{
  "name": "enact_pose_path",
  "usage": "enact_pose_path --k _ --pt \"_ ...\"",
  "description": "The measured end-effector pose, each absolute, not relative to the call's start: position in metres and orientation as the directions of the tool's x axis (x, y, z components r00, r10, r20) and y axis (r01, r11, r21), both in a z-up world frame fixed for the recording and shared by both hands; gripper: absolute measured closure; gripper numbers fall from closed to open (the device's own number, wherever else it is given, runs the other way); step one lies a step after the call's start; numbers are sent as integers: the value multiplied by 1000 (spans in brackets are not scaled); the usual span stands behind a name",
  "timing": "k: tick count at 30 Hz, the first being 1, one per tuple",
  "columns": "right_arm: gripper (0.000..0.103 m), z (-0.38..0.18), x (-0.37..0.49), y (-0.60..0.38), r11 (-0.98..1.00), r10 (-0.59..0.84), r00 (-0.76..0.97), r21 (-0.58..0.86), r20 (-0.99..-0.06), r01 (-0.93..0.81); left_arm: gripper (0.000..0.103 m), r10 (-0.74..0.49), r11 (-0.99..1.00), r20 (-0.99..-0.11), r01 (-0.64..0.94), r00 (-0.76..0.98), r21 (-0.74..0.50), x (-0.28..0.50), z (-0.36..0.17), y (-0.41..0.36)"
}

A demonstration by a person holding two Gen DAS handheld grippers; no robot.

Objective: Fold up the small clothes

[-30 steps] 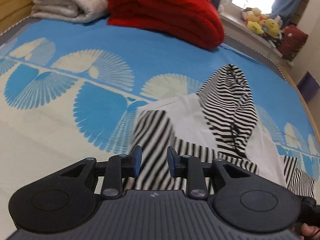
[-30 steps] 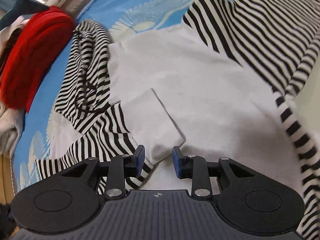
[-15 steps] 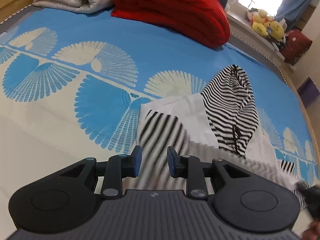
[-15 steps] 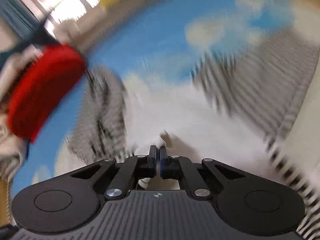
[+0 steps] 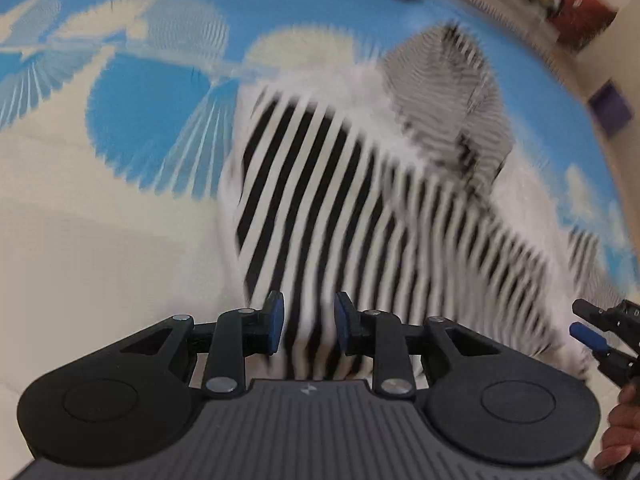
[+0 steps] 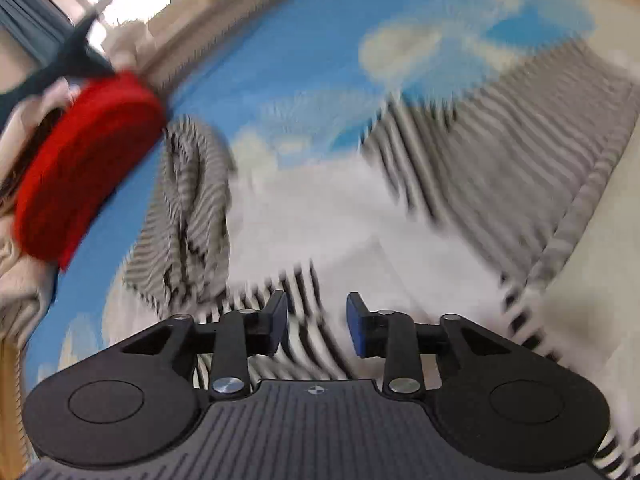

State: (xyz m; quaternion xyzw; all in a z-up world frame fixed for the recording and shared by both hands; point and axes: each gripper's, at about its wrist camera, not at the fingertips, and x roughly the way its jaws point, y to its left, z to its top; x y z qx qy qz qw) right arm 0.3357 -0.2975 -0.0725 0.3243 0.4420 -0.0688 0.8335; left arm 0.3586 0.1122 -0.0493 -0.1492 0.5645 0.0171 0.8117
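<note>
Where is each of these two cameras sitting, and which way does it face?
Left wrist view: sits on the left gripper, looking down along its blue-padded fingers at the black-and-white striped hooded top on the blue fan-patterned bedspread; the right gripper and part of a hand show at the edge.
Right wrist view: sits on the right gripper, its fingers opening above the same top, nothing pinched.
Shared: the top, the bedspread, the folded red blanket.

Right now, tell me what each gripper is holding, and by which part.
Nothing is held. The left gripper stands open over the striped sleeve; the right gripper is opening, its pads off the hoodie.
</note>
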Motion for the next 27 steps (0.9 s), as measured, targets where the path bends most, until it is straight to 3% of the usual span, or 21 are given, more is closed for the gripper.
enact_pose_path --k 4,7,10,14,22,24,26,27 --pt "68 -110 340 -306 776 135 409 353 -903 523 75 -113 967 -945 -185 306 -176 354 -60 105" --pt "65 -102 339 -313 753 140 440 384 -887 534 72 -116 975 -917 -133 382 -179 352 -42 94" --pt "55 -88 339 -314 788 129 480 384 -868 481 71 -102 981 -943 -127 318 -149 354 -61 87" --pt "55 -86 340 -326 761 100 475 375 -874 530 71 -75 984 -947 -132 314 -121 354 -60 80" --pt "56 -56 337 -380 744 -13 619 406 -785 530 69 -131 984 -889 -53 438 -171 359 -13 48" --pt "62 -55 335 -403 724 -47 634 411 -772 554 69 -140 983 -888 -45 437 -177 360 -11 41" --pt "77 -58 331 -430 691 -71 641 426 -765 585 69 -150 982 -886 -37 438 -185 364 -9 34" --pt "78 -59 328 -448 670 -86 645 435 -760 602 69 -154 982 -885 -32 440 -187 364 -8 31"
